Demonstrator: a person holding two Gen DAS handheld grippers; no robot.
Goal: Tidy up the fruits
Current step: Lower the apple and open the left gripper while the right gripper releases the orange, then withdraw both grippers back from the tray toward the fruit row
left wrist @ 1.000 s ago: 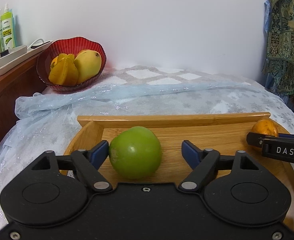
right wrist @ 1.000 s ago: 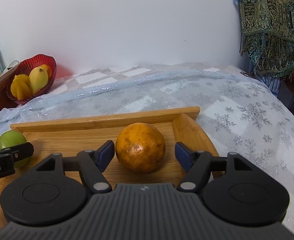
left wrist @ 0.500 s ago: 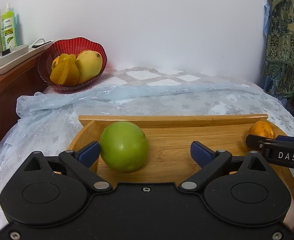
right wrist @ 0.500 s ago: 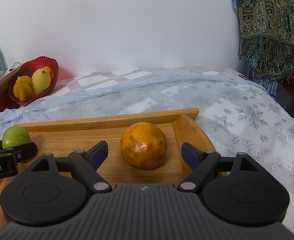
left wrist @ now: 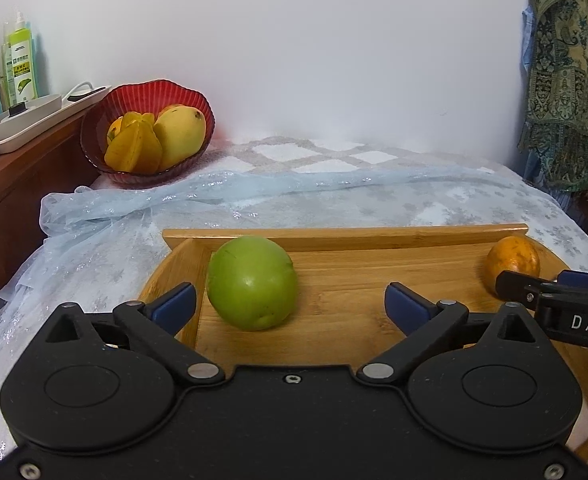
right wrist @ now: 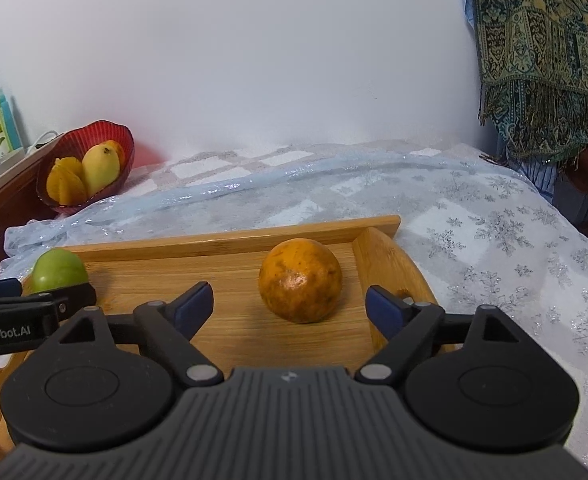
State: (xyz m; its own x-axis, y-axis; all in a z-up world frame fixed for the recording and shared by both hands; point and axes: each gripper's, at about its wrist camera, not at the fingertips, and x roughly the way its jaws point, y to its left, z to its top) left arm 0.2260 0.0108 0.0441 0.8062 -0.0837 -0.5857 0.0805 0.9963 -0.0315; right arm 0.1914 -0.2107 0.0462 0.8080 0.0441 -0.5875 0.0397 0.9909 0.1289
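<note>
I have both tongs open over the wooden tray (left wrist: pixel 333 236). The left gripper (left wrist: pixel 290 306) has its jaws spread wide, with the green apple (left wrist: pixel 252 282) lying on the tray's left end, just beside the left pad and not pinched. The right gripper (right wrist: pixel 290 306) is open too, and the orange (right wrist: pixel 299 280) sits free between its pads at the tray's right end, near the side wall.

I judge both fruits to be set down on the tray, or not yet picked; nothing is gripped either way. If they are meant for the tray, my next move is to draw both grippers back toward me without nudging the round fruit, which would roll easily on the smooth wood.

Far left, a red bowl (left wrist: pixel 94 128) holds a mango (left wrist: pixel 180 136) and a starfruit (left wrist: pixel 134 150), well apart from the tray. The wrinkled blue cloth (left wrist: pixel 94 216) lies between, and bottles (left wrist: pixel 22 64) stand on the left shelf.
</note>
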